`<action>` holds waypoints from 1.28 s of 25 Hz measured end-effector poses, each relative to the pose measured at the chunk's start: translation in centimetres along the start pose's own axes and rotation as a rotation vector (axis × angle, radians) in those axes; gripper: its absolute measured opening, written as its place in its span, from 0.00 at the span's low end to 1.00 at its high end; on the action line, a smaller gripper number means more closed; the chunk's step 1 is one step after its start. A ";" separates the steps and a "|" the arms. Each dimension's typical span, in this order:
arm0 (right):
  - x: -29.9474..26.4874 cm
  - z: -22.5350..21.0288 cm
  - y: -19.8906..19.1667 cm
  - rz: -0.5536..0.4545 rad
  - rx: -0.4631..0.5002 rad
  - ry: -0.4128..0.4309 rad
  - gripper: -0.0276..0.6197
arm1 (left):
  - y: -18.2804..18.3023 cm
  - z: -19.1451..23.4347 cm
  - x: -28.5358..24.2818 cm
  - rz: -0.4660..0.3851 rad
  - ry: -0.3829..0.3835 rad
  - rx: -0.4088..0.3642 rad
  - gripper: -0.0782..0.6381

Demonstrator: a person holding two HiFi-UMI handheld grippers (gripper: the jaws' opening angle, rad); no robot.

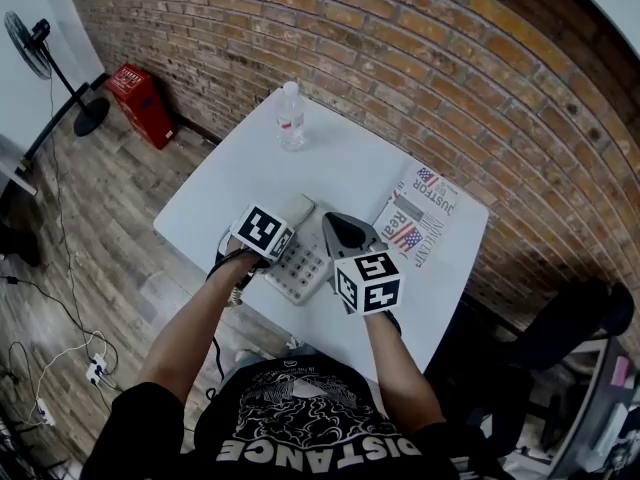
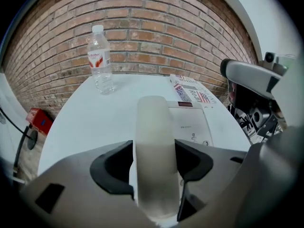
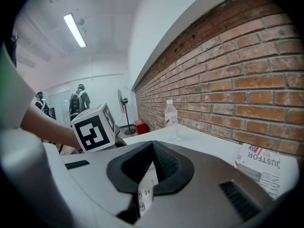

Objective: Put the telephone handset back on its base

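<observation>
Handset [image 2: 153,122] at left, lying along left side of base [image 2: 192,122] on bench [image 2: 80,127], seemingly in cradle. Left gripper [image 2: 154,148] astride it, jaws apart, pads close beside its sides, no squeeze evident, so likely letting go. Right gripper [image 3: 151,151] closed, empty, poised over keypad [image 1: 308,266], probably steadying base. Cradle contact hidden under jaws. Handset's near end cut off.

It looked like a loft-style office or lab workspace. Ahead of the jaws of the left gripper [image 2: 154,175], a bare brick wall [image 2: 152,27] rose behind a white table [image 2: 85,122]. Beyond the jaws of the right gripper [image 3: 151,148] were a ceiling strip light [image 3: 75,30], a pedestal fan [image 3: 120,99] and standing people [image 3: 77,103]. Left of both jaws lay wood flooring [image 1: 110,228] with loose cables [image 1: 60,358].
</observation>
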State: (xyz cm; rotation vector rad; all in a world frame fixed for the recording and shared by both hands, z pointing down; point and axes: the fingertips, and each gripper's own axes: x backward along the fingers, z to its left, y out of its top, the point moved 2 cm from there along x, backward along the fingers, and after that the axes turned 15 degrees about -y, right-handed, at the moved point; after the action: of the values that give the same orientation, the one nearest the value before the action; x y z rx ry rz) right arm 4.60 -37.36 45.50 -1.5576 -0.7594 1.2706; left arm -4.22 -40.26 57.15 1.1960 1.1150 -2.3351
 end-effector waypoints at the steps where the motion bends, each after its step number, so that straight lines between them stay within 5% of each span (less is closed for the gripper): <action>1: 0.0 0.0 0.0 0.002 -0.001 -0.007 0.04 | -0.1 -0.1 -0.1 -0.004 -0.017 -0.003 0.44; 5: 0.2 0.1 0.3 -0.003 -0.011 -0.047 0.04 | 0.0 -0.4 -0.1 -0.039 -0.085 -0.009 0.48; 17: 2.1 1.9 1.0 -0.021 -0.037 -0.164 0.04 | 0.5 -0.6 3.8 -0.161 -0.132 -0.070 0.48; 32: 5.3 6.1 3.0 -0.079 -0.015 -0.246 0.04 | 0.5 -1.1 14.9 -0.524 -0.101 -0.155 0.41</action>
State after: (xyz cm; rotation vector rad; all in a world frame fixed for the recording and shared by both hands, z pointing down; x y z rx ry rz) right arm -0.17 -31.92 40.71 -1.3842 -0.9780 1.4160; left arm -12.51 -38.52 44.78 0.7870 1.7000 -2.5700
